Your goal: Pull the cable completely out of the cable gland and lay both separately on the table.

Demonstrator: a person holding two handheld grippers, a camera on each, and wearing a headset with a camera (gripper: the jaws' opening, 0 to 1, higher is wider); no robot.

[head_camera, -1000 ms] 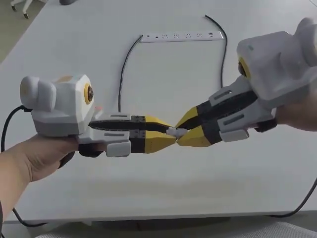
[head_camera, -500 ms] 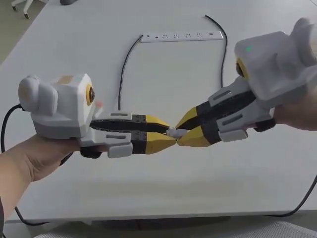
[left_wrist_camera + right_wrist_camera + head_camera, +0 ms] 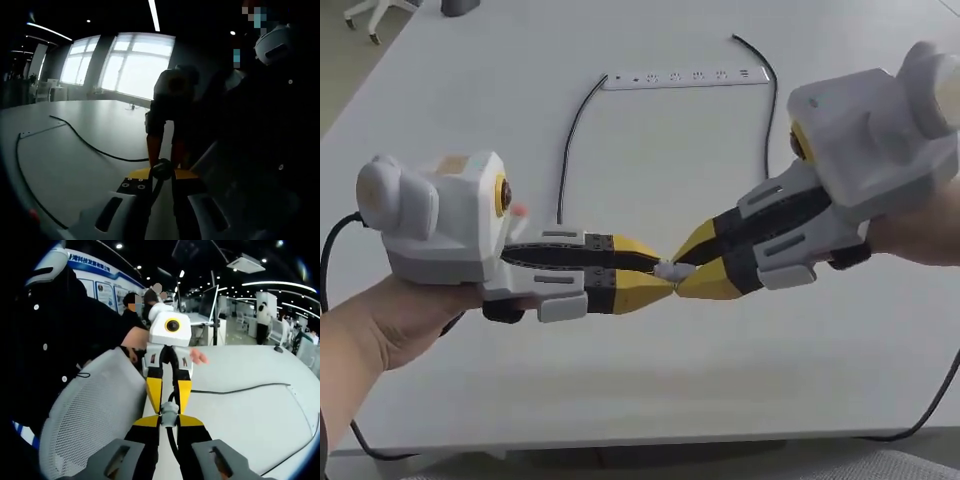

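Observation:
My two grippers meet tip to tip above the table's front. Between the tips sits the small white cable gland [image 3: 667, 269], seen grey [image 3: 169, 415] in the right gripper view. My right gripper [image 3: 692, 272] is shut on the gland. The black cable [image 3: 173, 439] runs back between its jaws. My left gripper [image 3: 660, 271] faces it and is shut on the cable [image 3: 156, 191] right at the gland [image 3: 162, 170], which looks dark against the windows. Part of the cable [image 3: 770, 110] lies on the table behind the right gripper.
A white power strip [image 3: 685, 75] lies at the far side of the white table [image 3: 650, 380], its black cord [image 3: 570, 140] curving toward the left gripper. A mesh chair back [image 3: 95, 405] and a person's dark clothing stand near the table's front edge.
Both grippers stay tip to tip on the gland. The right gripper has lifted slightly; the left has hardly moved.

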